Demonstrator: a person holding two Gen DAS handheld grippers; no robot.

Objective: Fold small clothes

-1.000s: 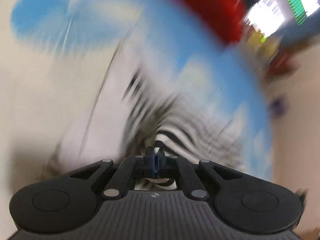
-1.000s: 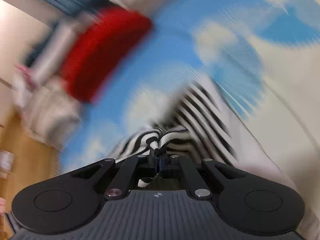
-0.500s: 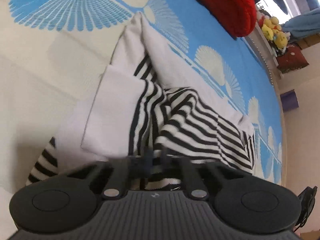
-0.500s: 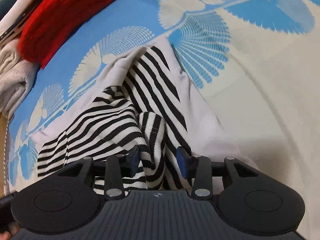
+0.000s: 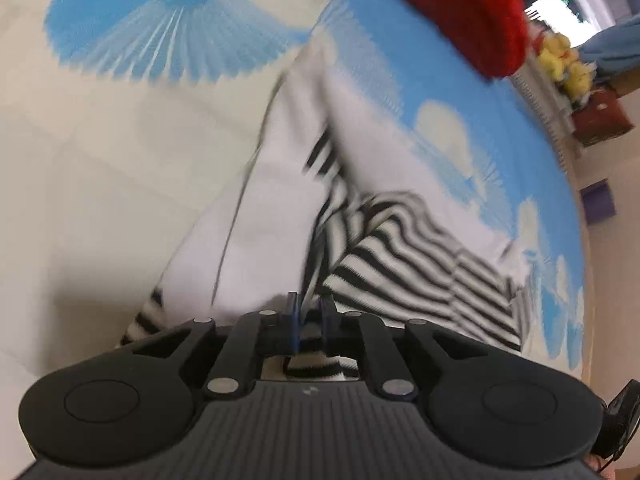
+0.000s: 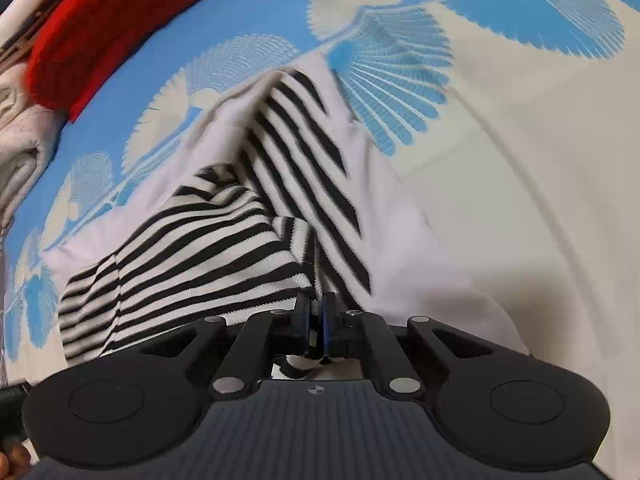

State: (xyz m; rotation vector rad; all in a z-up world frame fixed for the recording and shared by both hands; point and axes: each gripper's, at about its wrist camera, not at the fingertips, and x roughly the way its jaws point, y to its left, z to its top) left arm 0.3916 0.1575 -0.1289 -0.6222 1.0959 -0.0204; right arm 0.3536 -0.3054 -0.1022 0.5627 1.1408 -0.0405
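Note:
A small black-and-white striped garment with plain white panels lies crumpled on a blue and cream bedspread. My left gripper is shut on a striped edge of it at the near side. In the right wrist view the same garment spreads left and away. My right gripper is shut on a striped hem, and a bit of cloth shows behind the jaws.
A red knit item lies at the far side of the bed and also shows in the right wrist view. A white folded cloth lies at the left edge. Yellow plush toys and a dark red box sit beyond the bed.
Half a second ago the right jaws stood open over the garment; now both grippers are closed on striped edges. Both have moved a little, with blur in the left view.

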